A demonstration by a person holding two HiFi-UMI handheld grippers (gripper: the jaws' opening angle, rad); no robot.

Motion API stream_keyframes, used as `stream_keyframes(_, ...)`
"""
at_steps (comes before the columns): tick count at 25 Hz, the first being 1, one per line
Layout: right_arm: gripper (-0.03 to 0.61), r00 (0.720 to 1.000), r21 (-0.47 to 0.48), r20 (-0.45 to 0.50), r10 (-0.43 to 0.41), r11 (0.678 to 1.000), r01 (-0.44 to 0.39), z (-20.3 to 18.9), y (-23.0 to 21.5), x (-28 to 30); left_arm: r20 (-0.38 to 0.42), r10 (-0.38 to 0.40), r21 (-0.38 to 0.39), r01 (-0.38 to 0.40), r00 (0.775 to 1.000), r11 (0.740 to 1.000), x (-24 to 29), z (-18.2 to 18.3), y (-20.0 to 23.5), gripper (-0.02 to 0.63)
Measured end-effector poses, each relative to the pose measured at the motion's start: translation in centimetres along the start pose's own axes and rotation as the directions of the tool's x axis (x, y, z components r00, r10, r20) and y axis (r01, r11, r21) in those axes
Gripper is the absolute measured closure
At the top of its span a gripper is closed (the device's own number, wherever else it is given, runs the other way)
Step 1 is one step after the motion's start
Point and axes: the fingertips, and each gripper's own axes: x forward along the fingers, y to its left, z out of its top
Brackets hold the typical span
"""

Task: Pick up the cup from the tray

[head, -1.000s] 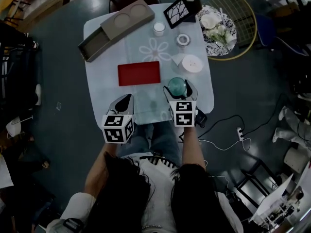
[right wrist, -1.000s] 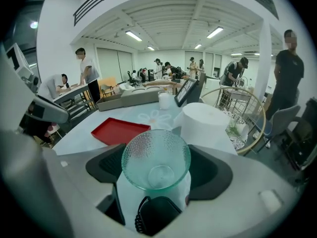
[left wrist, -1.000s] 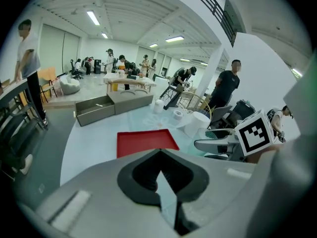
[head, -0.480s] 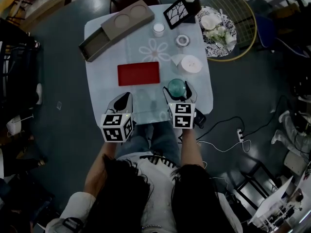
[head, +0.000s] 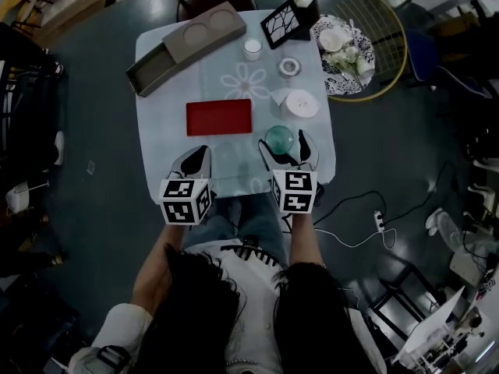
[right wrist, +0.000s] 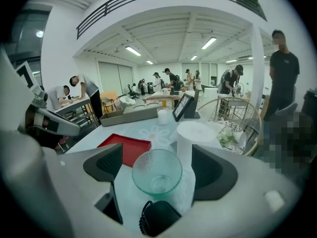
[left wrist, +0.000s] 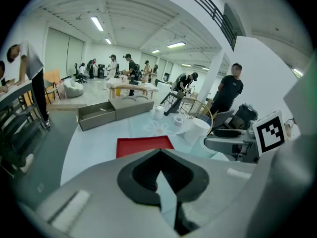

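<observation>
A clear green glass cup [head: 279, 139] [right wrist: 156, 172] stands on the pale table just right of the red tray [head: 219, 118] [right wrist: 125, 148], which is empty. My right gripper [head: 284, 141] [right wrist: 157, 165] is open, its jaws on either side of the cup with a gap on each side. My left gripper [head: 195, 158] [left wrist: 159, 177] is shut on nothing and hovers near the table's front edge, below the tray [left wrist: 143, 145].
A white paper roll [head: 300, 104] [right wrist: 198, 138] stands just behind the cup. Farther back are a tape roll [head: 289, 67], a small white jar [head: 252, 48], a black framed stand [head: 284, 22] and a grey box [head: 183, 45]. A gold wire basket [head: 386, 22] sits right of the table.
My right gripper's jaws have spread apart from the cup and the gripper has drawn back slightly toward me. The left gripper has shifted only a little.
</observation>
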Motion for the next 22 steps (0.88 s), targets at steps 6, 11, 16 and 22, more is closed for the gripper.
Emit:
stream_keyframes(6, 0.122, 0.999, -0.014, 0.035, 0.006, 1.000, -0.006, 1.4, 0.4, -1.6, 0.034, -0.007, 0.000, 0.007, 0.999, 1.000, -0.5, 0.8, -0.4, 0.614)
stream_keyframes(11, 0.125, 0.999, -0.007, 0.045, 0.009, 1.000, -0.008, 1.8, 0.6, -2.6, 0.066, -0.012, 0.004, 0.012, 0.998, 1.000, -1.1, 1.5, -0.7, 0.614)
stream_keyframes(16, 0.185, 0.998, -0.012, 0.058, 0.003, 1.000, -0.003, 2.4, 1.3, -3.9, 0.089, -0.016, 0.007, 0.016, 0.996, 1.000, -1.9, 1.8, -0.7, 0.614)
stream_keyframes(22, 0.368, 0.998, -0.028, 0.053, -0.034, 0.999, 0.035, 2.4, 2.2, -5.0, 0.101, -0.021, 0.020, 0.019, 0.995, 1.000, -2.6, 1.6, -0.7, 0.614)
